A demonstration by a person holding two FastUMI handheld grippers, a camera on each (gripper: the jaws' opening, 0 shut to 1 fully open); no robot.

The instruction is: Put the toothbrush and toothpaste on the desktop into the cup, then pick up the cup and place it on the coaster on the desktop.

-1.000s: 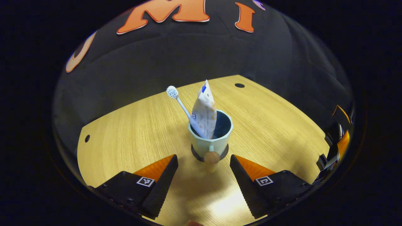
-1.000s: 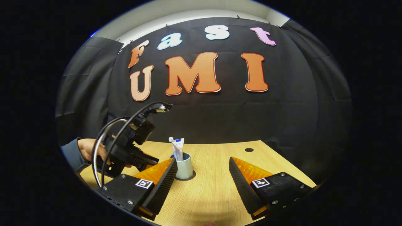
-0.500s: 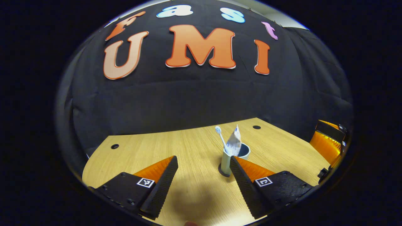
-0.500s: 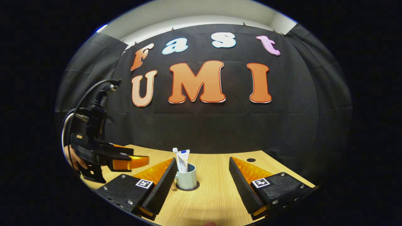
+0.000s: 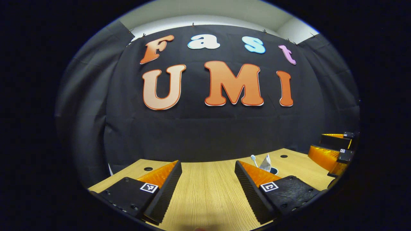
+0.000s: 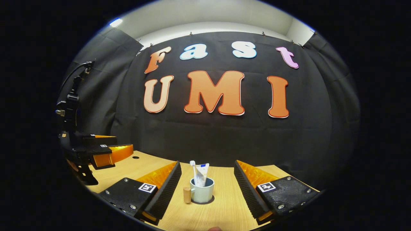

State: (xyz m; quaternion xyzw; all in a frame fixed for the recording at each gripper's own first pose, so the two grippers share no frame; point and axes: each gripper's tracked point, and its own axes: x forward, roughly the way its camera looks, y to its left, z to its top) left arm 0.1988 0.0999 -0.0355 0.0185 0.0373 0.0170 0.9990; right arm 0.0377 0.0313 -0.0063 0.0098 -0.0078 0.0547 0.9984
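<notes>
A pale green cup (image 6: 201, 193) with a round wooden handle knob (image 6: 187, 194) stands upright on a dark coaster (image 6: 207, 202) on the wooden desk (image 6: 224, 210). A white toothbrush (image 6: 193, 169) and a white toothpaste tube (image 6: 202, 173) stick up out of it. My right gripper (image 6: 207, 163) is open, and the cup stands a little ahead of it, apart from both fingers. In the left gripper view the toothbrush (image 5: 253, 158) and toothpaste (image 5: 266, 164) peek over my right finger, which hides most of the cup (image 5: 274, 170). My left gripper (image 5: 208, 162) is open and holds nothing.
The left gripper (image 6: 107, 150) hovers over the desk's left side in the right gripper view, cables rising above it. The right gripper (image 5: 334, 148) sits at the far right of the left gripper view. Round cable holes (image 5: 148, 168) (image 5: 284, 156) mark the desk's back edge.
My left gripper has drawn back from the cup and swung left, so the cup is now small and far right. In the right gripper view the cup has shifted to between the fingers.
</notes>
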